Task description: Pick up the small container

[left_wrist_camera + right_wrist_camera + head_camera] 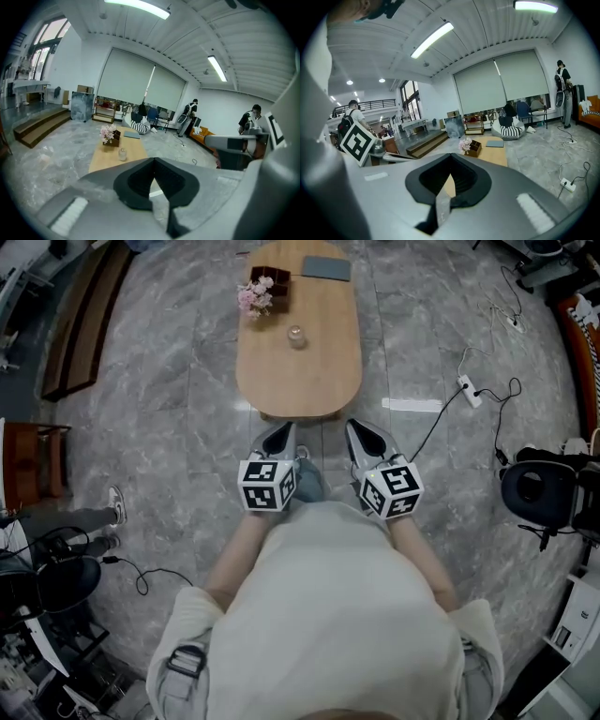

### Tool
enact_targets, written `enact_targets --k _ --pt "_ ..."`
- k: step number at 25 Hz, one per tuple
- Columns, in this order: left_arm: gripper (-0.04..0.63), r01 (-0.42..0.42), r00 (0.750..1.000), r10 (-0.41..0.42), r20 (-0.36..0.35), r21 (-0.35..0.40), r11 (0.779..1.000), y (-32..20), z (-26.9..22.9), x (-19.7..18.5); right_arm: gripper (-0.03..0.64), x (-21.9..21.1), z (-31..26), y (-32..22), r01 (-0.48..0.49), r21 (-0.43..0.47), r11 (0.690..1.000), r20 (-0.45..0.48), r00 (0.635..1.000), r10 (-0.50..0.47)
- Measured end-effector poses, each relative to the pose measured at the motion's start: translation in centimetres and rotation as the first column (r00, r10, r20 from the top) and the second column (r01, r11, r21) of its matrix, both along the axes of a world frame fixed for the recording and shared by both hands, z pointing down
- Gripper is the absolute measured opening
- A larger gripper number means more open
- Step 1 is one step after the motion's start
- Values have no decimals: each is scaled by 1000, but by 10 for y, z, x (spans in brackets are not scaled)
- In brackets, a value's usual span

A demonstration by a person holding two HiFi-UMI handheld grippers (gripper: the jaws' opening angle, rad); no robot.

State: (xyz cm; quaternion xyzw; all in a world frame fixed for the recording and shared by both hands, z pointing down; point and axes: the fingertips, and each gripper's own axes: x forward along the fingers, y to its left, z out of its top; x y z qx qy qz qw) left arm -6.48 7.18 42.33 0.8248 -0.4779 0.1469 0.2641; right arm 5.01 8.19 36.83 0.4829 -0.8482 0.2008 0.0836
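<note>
Wooden oval table is carrying the small glass container upright near its middle, close to pink flowers in a brown box. The left gripper and right gripper are hovering just short of the table's near end, well apart from the container, each with its jaws pressed together on nothing.

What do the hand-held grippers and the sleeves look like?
The left hand-held gripper and right hand-held gripper are silver-grey, tapering, with black ribbed pads and a white cube of black square markers each. The shirt is pale with short sleeves.
</note>
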Motion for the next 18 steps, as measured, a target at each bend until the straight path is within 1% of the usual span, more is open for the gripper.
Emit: enact_targets --k 4,11,14,18 --pt "2 -19 1000 19 4 3 1000 -47 0 -6 -2 -9 -1 -46 -9 -4 1000 -9 1000 9" --pt "2 -45 999 45 10 -4 999 -110 12 -20 -2 -26 7 -107 -12 -13 1000 -24 1000 12" --pt "2 -48 999 48 18 -8 999 -133 19 -28 -2 -32 12 -128 -18 -21 1000 -27 999 18" --pt "2 -40 999 40 20 -19 999 -152 28 -32 -2 -37 22 -142 -20 -48 999 -32 999 18"
